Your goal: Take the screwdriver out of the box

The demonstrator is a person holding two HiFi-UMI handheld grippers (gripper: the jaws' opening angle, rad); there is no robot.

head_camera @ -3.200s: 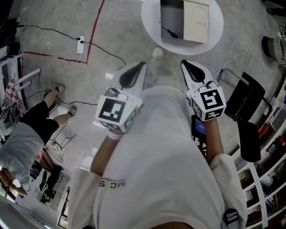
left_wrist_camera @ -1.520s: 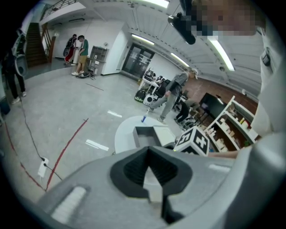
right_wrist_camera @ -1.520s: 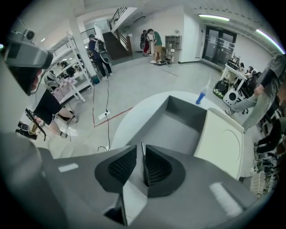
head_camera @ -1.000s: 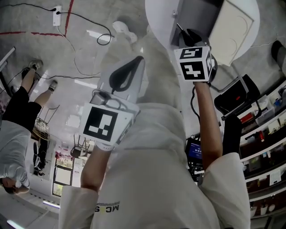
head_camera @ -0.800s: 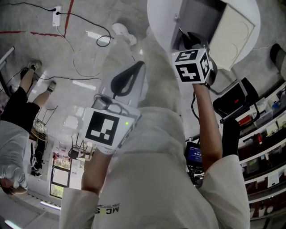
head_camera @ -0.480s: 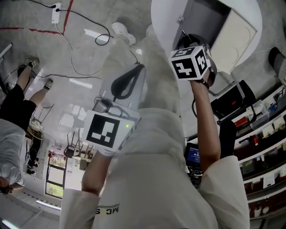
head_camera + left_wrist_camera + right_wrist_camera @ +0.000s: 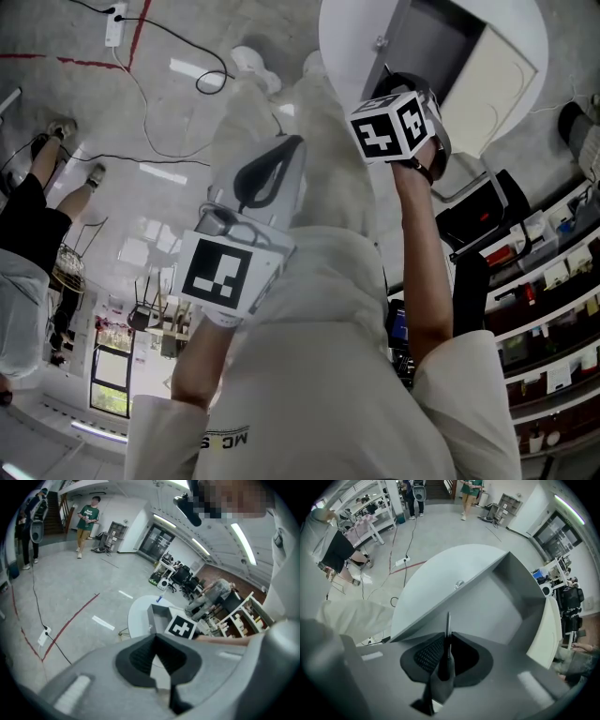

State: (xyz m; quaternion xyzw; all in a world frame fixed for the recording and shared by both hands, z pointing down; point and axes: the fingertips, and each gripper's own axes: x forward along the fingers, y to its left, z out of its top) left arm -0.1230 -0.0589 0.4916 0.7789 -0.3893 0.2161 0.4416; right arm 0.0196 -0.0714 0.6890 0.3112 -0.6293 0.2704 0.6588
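My right gripper (image 7: 448, 635) is shut on the screwdriver (image 7: 448, 620). The dark handle sits between the pads and the thin metal shaft points up toward the open grey box (image 7: 501, 597). In the head view the right gripper (image 7: 401, 86) hangs over the near edge of the box (image 7: 441, 42), which rests on a white round table (image 7: 347, 37) with its cream lid (image 7: 511, 66) folded open. My left gripper (image 7: 272, 169) stays low by my chest, shut with nothing in it. The left gripper view shows that gripper (image 7: 154, 637) aimed at the table (image 7: 138, 616) from a distance.
A cable and power strip (image 7: 114, 26) lie on the floor beside a red tape line (image 7: 66, 58). A black chair (image 7: 478, 211) and shelves (image 7: 553, 272) stand at the right. One person stands at the far left (image 7: 23, 225), another in a green shirt far off (image 7: 88, 516).
The right gripper went from my chest to the box and shut on the screwdriver. Over the last second it has risen slightly and turned. The left gripper has barely moved.
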